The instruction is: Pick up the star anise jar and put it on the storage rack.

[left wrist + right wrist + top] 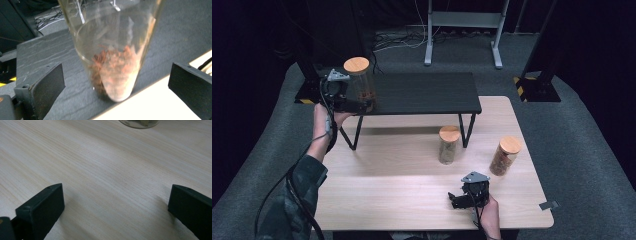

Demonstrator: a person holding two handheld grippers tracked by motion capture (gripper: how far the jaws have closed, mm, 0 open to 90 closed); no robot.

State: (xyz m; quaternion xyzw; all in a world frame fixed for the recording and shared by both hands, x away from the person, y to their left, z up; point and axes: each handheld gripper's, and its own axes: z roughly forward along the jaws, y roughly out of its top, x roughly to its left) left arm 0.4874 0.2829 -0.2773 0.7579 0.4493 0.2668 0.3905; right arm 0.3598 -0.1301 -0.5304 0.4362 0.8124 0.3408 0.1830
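Glass is what stands straight ahead of the left claw [362, 106]: a tall jar [359, 82] with a wooden lid and reddish-brown bits in its bottom, upright on the near left corner of the black shelf [422, 92]. In the left gripper view the jar [112, 50] rises between the two black jaws, which stand wide with clear air on either side of the glass, so nothing is gripped. Its long axis runs up and down, across the line of the jaws, and a squeeze would meet its round wall low down (my guess is that this jar is the claw's business, whether being let go or about to be taken). Further right, a second lidded jar [449, 144] stands on the pale wooden table [387, 195] beyond the right claw [455, 199], with a third jar [505, 155] beyond it and off to its right. That claw lies low, jaws wide and empty, pointing across bare wood.
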